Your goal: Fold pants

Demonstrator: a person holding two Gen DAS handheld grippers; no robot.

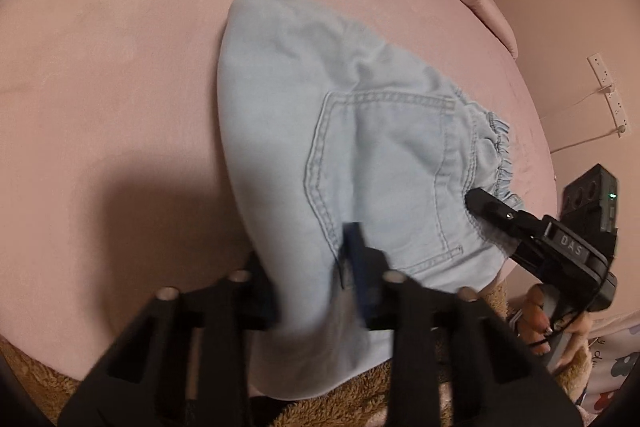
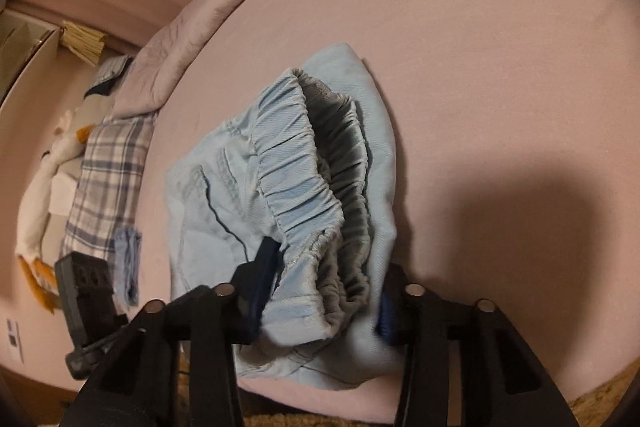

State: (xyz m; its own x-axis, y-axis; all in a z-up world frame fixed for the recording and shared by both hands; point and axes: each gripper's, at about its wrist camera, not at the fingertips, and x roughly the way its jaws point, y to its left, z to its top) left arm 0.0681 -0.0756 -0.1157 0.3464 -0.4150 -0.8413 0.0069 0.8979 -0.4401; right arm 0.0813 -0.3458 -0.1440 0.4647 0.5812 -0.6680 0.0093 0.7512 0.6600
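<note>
The light blue denim pants (image 1: 360,131) lie folded into a compact bundle on the pink bed (image 1: 120,67), near the bed's front edge, with part of the bundle hanging over that edge above a brown fleecy blanket (image 1: 352,403). In the left wrist view the back pocket (image 1: 384,179) faces up, its stitched outline plain to see, and the gathered elastic waistband (image 1: 500,155) lies on the side of the pocket toward the right tool.

The left tool (image 1: 316,267) sits at the bundle's near edge, just below the pocket – its blue-padded fingers stand a moderate way apart with denim between them, though motion blur keeps me from telling whether they pinch the cloth. The right tool (image 1: 486,205), seen from the left camera, has its black tip pressed into the fabric right beside the waistband. In the right wrist view the right tool (image 2: 324,303) straddles the waistband (image 2: 304,187) – the fingers are wide, with the whole thickness of gathered elastic and the layers under it filling the gap and touching both pads; whether they squeeze it I cannot tell.

Beyond the pants, toward the far side of the bed, a pink quilt (image 2: 168,67) is bunched. Left of the pants in the right wrist view lie a plaid cloth (image 2: 108,179) and a white goose plush (image 2: 40,195)
</note>
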